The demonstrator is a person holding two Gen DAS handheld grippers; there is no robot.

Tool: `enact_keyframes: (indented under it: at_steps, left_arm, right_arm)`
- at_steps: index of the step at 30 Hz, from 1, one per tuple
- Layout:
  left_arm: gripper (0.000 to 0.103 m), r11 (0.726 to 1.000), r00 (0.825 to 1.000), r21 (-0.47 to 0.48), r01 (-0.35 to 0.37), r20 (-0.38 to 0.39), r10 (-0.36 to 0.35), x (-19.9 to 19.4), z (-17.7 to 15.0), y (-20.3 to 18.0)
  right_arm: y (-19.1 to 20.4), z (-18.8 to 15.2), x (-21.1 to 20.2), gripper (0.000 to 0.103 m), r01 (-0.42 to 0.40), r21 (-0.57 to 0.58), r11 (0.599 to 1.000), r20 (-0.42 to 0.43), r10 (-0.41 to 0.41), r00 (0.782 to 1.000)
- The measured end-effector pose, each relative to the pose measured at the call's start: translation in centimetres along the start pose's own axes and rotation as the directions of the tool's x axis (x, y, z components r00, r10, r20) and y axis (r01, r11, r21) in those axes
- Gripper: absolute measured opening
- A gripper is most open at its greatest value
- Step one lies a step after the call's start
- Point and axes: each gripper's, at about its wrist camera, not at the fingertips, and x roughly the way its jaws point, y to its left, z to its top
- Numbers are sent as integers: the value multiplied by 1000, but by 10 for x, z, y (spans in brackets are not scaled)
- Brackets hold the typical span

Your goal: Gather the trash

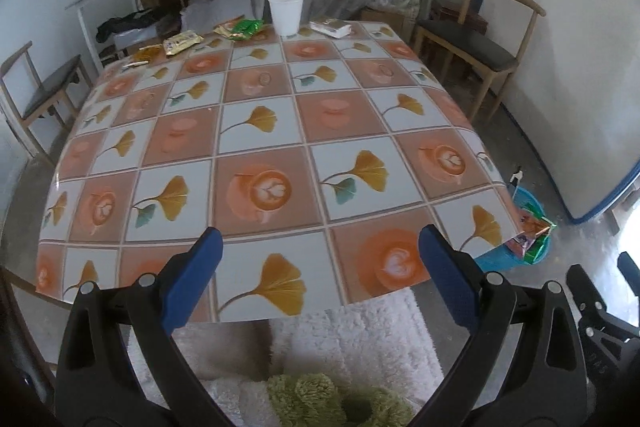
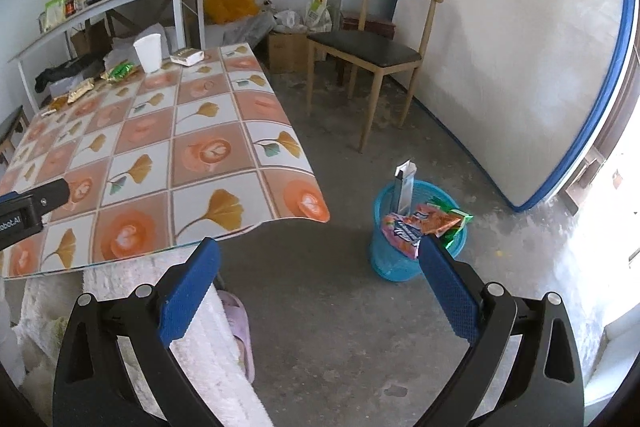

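Plainly, left gripper point(image 1: 320, 247) gaping, right gripper point(image 2: 320, 259) likewise

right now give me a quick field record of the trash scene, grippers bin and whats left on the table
left gripper: open, empty, over near table edge
right gripper: open, empty, above floor
blue bin: on floor beside table, holds wrappers and a carton
table: far end holds white cup, green wrapper, gold wrapper, tissue pack

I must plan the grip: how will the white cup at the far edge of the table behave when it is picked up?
The white cup looks thin-walled and disposable, so it is probably light and may crush under a hard squeeze. It stands tall and upright, narrower at the base, so a sideways push would likely tip it. Whether it holds liquid cannot be seen.
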Motion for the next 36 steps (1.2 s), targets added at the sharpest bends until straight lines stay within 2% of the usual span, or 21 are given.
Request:
enact_keyframes:
  at_steps: [10, 16, 29, 36]
  left_arm:
    - [94, 998, 999, 51, -45, -5, 45, -5, -1, 0]
    - [94, 996, 997, 46, -74, -4, 75, -7, -2, 9]
    - [94, 996, 998, 59, -60, 3, 60, -9, -3, 11]
    - [94, 997, 998, 60, -58, 1, 58, -9, -4, 9]
  right_arm:
    - [-5, 3, 3, 96, 14, 6, 1000, -12, -13, 1000]
    - [-2, 4, 4, 96, 8, 2, 1000, -11, -8, 1000]
    - [-1, 4, 0, 96, 17, 14, 1000, -10, -17, 1000]
    - [7, 3, -4, 96, -10, -4, 1000, -6, 10, 1000]
